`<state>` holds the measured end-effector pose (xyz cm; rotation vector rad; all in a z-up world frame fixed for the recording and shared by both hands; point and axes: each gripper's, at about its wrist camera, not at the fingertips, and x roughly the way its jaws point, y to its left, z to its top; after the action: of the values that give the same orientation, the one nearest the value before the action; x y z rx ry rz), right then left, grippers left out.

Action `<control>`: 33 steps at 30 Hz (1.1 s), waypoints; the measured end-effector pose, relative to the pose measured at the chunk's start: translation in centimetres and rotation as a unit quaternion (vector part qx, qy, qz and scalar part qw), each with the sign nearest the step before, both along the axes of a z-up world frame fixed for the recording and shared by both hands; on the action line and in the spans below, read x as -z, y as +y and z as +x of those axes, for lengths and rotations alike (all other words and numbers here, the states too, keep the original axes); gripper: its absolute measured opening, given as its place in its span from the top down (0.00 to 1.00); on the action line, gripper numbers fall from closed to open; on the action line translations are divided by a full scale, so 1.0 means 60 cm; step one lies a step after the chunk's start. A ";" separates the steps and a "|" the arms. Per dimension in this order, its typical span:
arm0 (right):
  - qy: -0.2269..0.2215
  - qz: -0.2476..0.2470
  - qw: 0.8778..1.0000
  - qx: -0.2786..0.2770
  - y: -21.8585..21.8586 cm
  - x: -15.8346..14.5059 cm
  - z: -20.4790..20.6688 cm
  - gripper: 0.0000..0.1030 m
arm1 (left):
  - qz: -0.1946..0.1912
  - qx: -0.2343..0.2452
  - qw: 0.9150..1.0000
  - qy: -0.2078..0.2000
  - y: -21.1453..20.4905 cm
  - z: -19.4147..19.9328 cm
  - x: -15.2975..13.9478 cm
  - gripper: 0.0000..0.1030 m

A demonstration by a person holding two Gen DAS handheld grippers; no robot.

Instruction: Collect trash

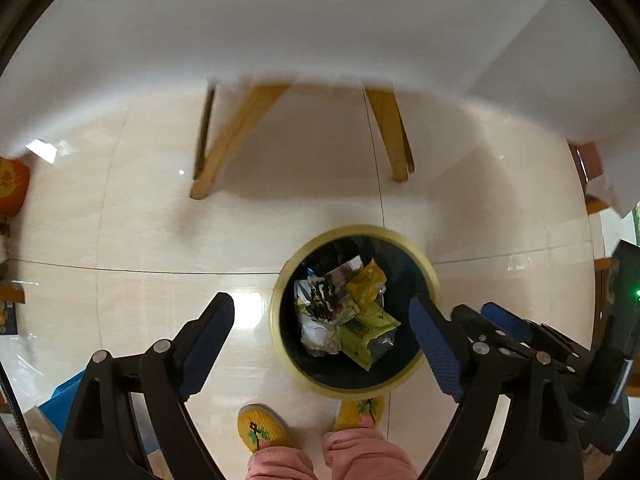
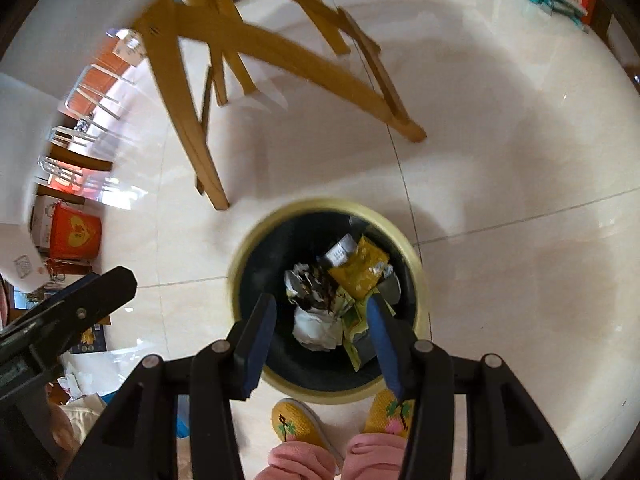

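A round trash bin point(image 1: 286, 276) with a yellow rim and black inside stands on the tiled floor; it also shows in the right wrist view point(image 2: 248, 252). It holds yellow snack wrappers point(image 1: 366, 284), crumpled white paper point(image 1: 316, 334) and other packets. My left gripper point(image 1: 322, 322) is open and empty, held high above the bin. My right gripper point(image 2: 322, 320) is open and empty, also above the bin, its fingers framing the trash point(image 2: 358, 270). The right gripper also shows at the right edge of the left wrist view point(image 1: 508, 324).
Wooden table legs point(image 1: 224, 140) stand behind the bin under a white tabletop point(image 1: 320, 20). The person's yellow slippers point(image 1: 262, 428) and pink trousers are just in front of the bin. A red box point(image 2: 74, 236), bags and clutter lie to the left.
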<state>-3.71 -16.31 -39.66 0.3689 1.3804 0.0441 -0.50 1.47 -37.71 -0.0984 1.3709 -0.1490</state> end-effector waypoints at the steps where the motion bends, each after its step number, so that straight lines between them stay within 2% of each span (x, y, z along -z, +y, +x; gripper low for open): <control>1: -0.009 -0.005 1.000 -0.001 0.002 -0.023 0.000 0.53 | 0.000 -0.005 1.000 -0.001 0.003 -0.003 -0.021 0.15; 7: -0.059 -0.020 0.998 -0.017 0.013 -0.164 -0.008 0.53 | 0.003 -0.025 0.999 -0.021 0.010 -0.020 -0.132 0.15; 13: -0.097 -0.026 0.995 -0.021 0.016 -0.299 -0.013 0.53 | 0.012 -0.038 0.998 -0.059 0.011 -0.043 -0.270 0.15; 20: -0.130 -0.034 0.990 -0.042 0.007 -0.432 -0.007 0.53 | 0.018 -0.058 0.994 -0.094 0.019 -0.051 -0.412 0.15; 25: -0.147 -0.039 0.987 -0.056 0.002 -0.499 -0.001 0.53 | 0.034 -0.057 0.990 -0.127 0.017 -0.057 -0.493 0.15; 33: -0.162 -0.032 0.984 -0.072 0.011 -0.573 -0.005 0.53 | 0.044 -0.075 0.985 -0.149 0.012 -0.074 -0.560 0.15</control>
<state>-4.01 -15.68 -5.29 0.1964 1.0800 0.1716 -4.95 2.20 -4.08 -0.1009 1.0649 0.0224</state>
